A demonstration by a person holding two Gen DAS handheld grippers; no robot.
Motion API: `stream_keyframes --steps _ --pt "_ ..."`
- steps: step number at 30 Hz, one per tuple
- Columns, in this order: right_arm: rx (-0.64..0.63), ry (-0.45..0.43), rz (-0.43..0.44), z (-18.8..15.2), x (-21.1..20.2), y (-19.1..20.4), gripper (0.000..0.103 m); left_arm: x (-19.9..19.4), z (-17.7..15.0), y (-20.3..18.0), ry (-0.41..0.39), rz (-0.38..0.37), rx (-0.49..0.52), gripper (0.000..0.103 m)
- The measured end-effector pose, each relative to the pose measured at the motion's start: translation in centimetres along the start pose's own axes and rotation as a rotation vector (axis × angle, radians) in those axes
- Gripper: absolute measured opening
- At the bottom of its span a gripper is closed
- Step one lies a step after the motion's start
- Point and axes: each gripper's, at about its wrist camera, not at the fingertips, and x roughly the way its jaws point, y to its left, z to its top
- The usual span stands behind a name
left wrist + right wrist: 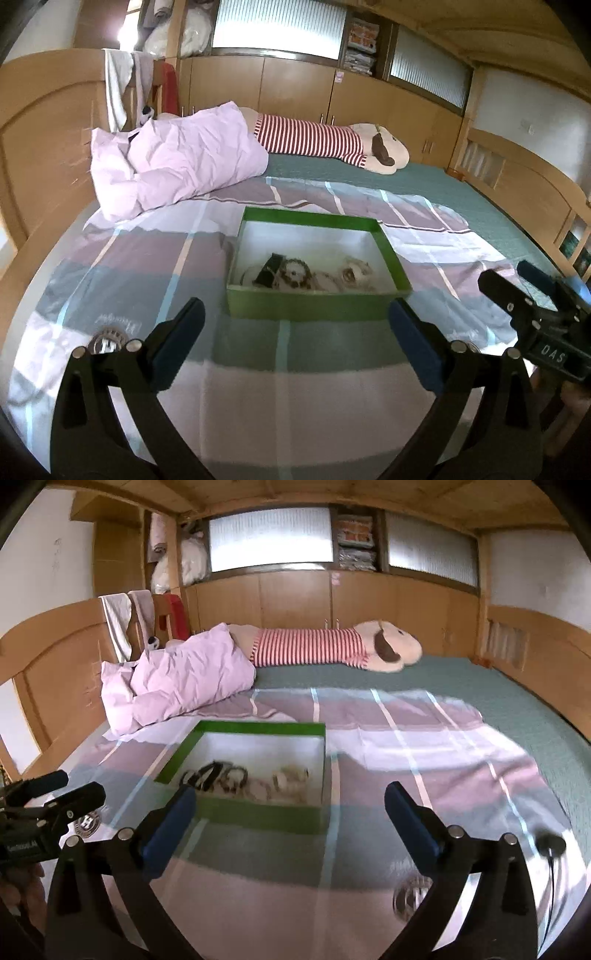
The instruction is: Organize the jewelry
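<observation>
A shallow green box with a white inside sits on the striped sheet, and several pieces of jewelry lie bunched along its near wall. My left gripper hovers just in front of the box, open, with nothing between its blue pads. The right wrist view shows the same box and jewelry left of centre. My right gripper is open and empty over the sheet to the right of the box's near corner. Each gripper shows at the edge of the other's view: the right gripper and the left gripper.
A crumpled lilac pillow lies at the back left. A long plush toy in a red-striped shirt rests along the wooden wall panels. A small dark round thing with a cord lies on the sheet at the right. Wooden bed rails border both sides.
</observation>
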Motion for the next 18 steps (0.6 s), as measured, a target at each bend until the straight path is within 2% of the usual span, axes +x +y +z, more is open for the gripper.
stream_keyframes --steps 3,9,13,18 --pt "0.014 0.029 0.013 -1.1 -1.6 0.3 0.099 -1.5 -1.4 -0.8 0.019 -0.015 0.001 0.099" --pt "-0.022 0.014 0.008 -2.2 -2.7 1.6 0.099 -4.0 -3.6 -2.1 -0.001 -0.006 0.024 0.099" --pt "-0.026 0.017 0.01 -2.4 -2.7 1.7 0.1 -3.7 -3.5 -1.7 0.013 -0.02 -0.004 0.099" --pt "-0.027 0.04 0.021 -2.6 -1.9 2.1 0.099 -3.2 -3.3 -1.0 0.006 0.013 -0.004 0.099"
